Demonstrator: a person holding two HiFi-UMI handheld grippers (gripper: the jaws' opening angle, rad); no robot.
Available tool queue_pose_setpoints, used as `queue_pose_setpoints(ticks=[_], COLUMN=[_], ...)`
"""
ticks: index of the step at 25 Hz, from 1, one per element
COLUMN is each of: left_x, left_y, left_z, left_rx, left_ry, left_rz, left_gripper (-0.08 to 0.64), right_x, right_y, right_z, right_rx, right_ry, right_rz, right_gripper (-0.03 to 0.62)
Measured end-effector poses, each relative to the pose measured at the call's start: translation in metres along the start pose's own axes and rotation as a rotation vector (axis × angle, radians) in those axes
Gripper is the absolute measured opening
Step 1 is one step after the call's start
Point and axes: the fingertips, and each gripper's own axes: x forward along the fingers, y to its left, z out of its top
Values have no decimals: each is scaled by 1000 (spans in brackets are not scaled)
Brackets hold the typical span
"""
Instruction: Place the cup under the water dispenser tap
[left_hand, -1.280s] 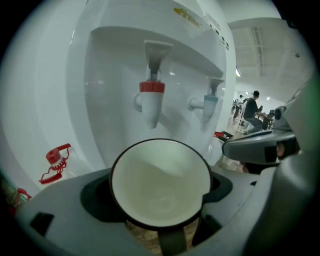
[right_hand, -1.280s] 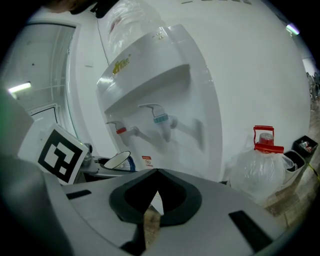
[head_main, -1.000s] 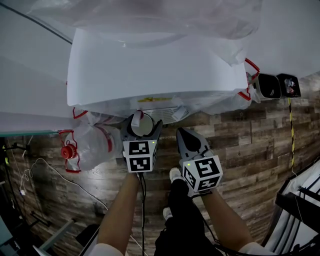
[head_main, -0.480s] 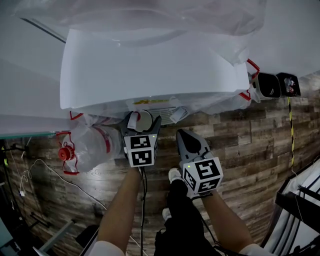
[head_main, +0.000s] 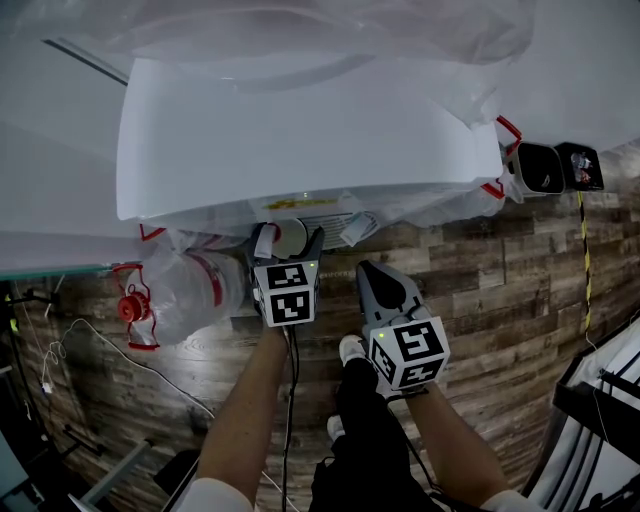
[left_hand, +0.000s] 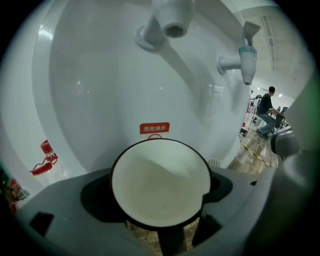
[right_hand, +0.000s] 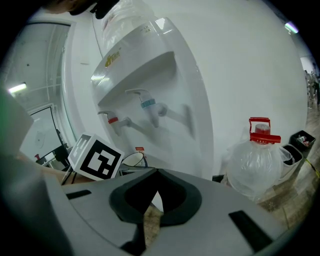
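Note:
The white water dispenser (head_main: 300, 140) fills the top of the head view. My left gripper (head_main: 286, 246) is shut on the cup (head_main: 291, 237), a dark-rimmed cup with a white inside, partly under the dispenser's front edge. In the left gripper view the cup (left_hand: 160, 182) sits between the jaws inside the dispenser's recess, with one tap (left_hand: 172, 17) overhead and the blue tap (left_hand: 246, 60) to the right. My right gripper (head_main: 366, 270) hangs beside it, shut and holding nothing. From the right gripper view the red tap (right_hand: 114, 120), the blue tap (right_hand: 148, 104) and the cup's rim (right_hand: 132, 160) show.
A clear water bottle with a red cap (head_main: 180, 290) lies on the wooden floor left of the dispenser; another (right_hand: 260, 155) stands to the right. Two black bins (head_main: 545, 170) sit at far right. A cable (head_main: 100, 340) runs across the floor. A person (left_hand: 265, 107) sits far off.
My left gripper has carried the cup a little forward and to the right, further under the dispenser's front edge. The right gripper has barely shifted.

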Motion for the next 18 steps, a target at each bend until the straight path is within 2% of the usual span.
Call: queue_pose_setpoints(ticks=[18], left_x=[1], left_y=[1], left_z=[2], left_rx=[-4], left_ry=[-56], left_rz=[41], left_gripper=[460], right_x=[-3], right_y=[-1], right_z=[-7], right_rx=[11], right_ry=[8], right_rz=[-1], right_gripper=[18])
